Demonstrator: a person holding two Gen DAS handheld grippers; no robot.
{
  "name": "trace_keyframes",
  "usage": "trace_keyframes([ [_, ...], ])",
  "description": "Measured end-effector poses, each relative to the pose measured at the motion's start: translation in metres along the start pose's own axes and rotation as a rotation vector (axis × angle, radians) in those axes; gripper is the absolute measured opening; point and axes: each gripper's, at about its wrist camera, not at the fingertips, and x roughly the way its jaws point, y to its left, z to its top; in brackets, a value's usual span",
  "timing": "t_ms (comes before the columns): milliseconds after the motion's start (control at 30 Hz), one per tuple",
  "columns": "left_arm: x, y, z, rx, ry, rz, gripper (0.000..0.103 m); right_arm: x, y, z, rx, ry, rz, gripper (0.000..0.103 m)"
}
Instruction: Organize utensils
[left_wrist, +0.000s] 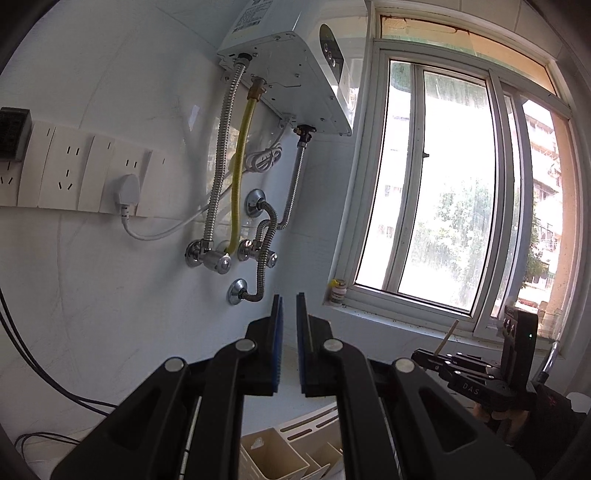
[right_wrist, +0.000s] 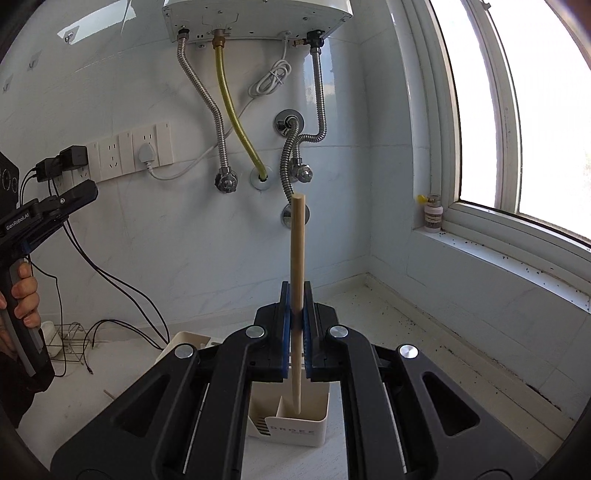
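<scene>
A pale wooden stick (right_wrist: 297, 251) stands nearly upright, with my right gripper (right_wrist: 296, 291) shut on its lower part. Its bottom end hangs over the right-hand compartment of a beige utensil holder (right_wrist: 317, 424) on the counter just below the jaws. In the left wrist view the same holder (left_wrist: 273, 458) shows at the bottom edge, and the right gripper (left_wrist: 417, 356) with the stick (left_wrist: 448, 334) sits at the right. My left gripper (left_wrist: 290, 299) is shut with nothing between its blue pads, pointing at the wall. It also appears at the left (right_wrist: 85, 192), held by a hand.
A white water heater (right_wrist: 258, 18) hangs on the wall, with metal hoses (right_wrist: 207, 96) and a yellow hose (right_wrist: 236, 114) below it. A socket strip (right_wrist: 125, 151) with cables is at the left. A small bottle (right_wrist: 432, 216) stands on the window sill (right_wrist: 517, 258). A wire rack (right_wrist: 70, 339) lies at the counter's left.
</scene>
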Motion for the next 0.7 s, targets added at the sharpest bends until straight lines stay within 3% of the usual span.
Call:
trace_keyframes([
  [233, -0.022, 0.010, -0.038, 0.122, 0.163, 0.029, 0.006, -0.003, -0.002, -0.009, 0.007, 0.010, 0.013, 0.005],
  [400, -0.030, 0.029, -0.082, 0.228, 0.357, 0.058, 0.007, -0.003, -0.003, -0.014, 0.013, 0.020, 0.013, 0.005],
  [567, -0.034, 0.063, -0.139, 0.250, 0.592, 0.076, 0.007, -0.001, -0.002, -0.016, 0.013, 0.026, 0.017, 0.005],
  [700, -0.036, 0.095, -0.182, 0.311, 0.745, 0.129, 0.022, 0.003, 0.000, -0.017, 0.013, 0.037, 0.021, 0.005],
])
